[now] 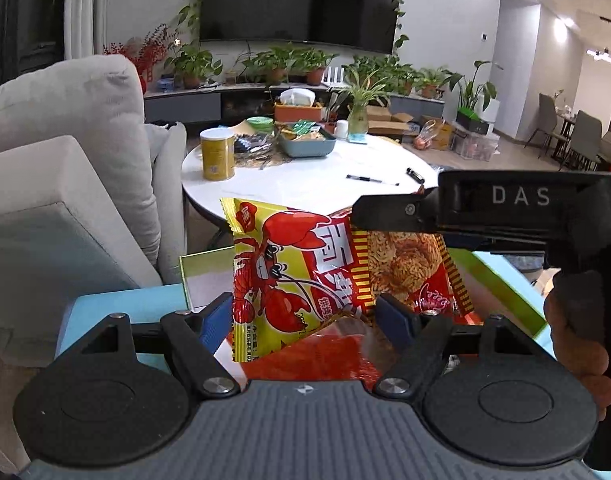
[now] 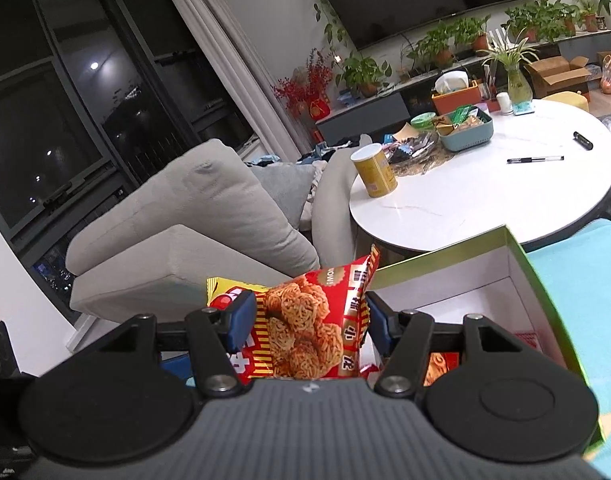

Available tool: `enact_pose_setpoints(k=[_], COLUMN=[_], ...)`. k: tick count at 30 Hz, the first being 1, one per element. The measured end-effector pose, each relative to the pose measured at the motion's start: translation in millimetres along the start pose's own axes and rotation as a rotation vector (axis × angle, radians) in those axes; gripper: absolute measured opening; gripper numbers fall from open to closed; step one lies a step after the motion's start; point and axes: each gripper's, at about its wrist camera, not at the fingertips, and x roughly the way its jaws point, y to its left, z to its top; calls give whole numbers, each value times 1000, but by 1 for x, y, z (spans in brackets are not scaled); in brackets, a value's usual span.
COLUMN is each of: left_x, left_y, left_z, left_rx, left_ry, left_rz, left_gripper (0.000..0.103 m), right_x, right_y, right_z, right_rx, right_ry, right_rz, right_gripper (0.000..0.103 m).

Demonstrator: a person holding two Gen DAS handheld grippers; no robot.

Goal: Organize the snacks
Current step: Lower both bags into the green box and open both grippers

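Observation:
My left gripper (image 1: 305, 316) is shut on a yellow snack packet with a red crayfish (image 1: 289, 272), which it holds upright between its blue pads. Right beside it hangs a red packet of noodle balls (image 1: 405, 268), which overlaps the yellow one. My right gripper (image 2: 307, 320) is shut on this red packet (image 2: 305, 320); in the left wrist view its black finger (image 1: 389, 216) comes in from the right. Both packets hang over an open box with a green rim (image 2: 445, 256) and white inside. Red packets (image 2: 525, 338) lie on the box's floor.
The box rests on a cyan surface (image 2: 577, 272). Behind it a round white table (image 2: 485, 208) carries a yellow canister (image 2: 375, 170), a blue-grey tray of snacks (image 2: 467, 130) and a pen (image 2: 535, 159). A grey sofa (image 1: 65, 160) stands at the left. A hand (image 1: 577, 340) grips the right tool.

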Motion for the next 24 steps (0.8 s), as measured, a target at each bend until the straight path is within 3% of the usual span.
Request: enact_pose_setpoints(k=[8, 24], left_x=[3, -81], left_y=[15, 2], left_z=[-7, 0], left_rx=[-21, -28], left_ry=[11, -91], left_rz=[100, 104], left_gripper=[78, 85], right_x=[4, -74], right_y=[-4, 34], right_z=[1, -5], right_rx=[17, -70], right_ry=[-46, -80], right_rz=[-65, -13], right_gripper=[60, 60])
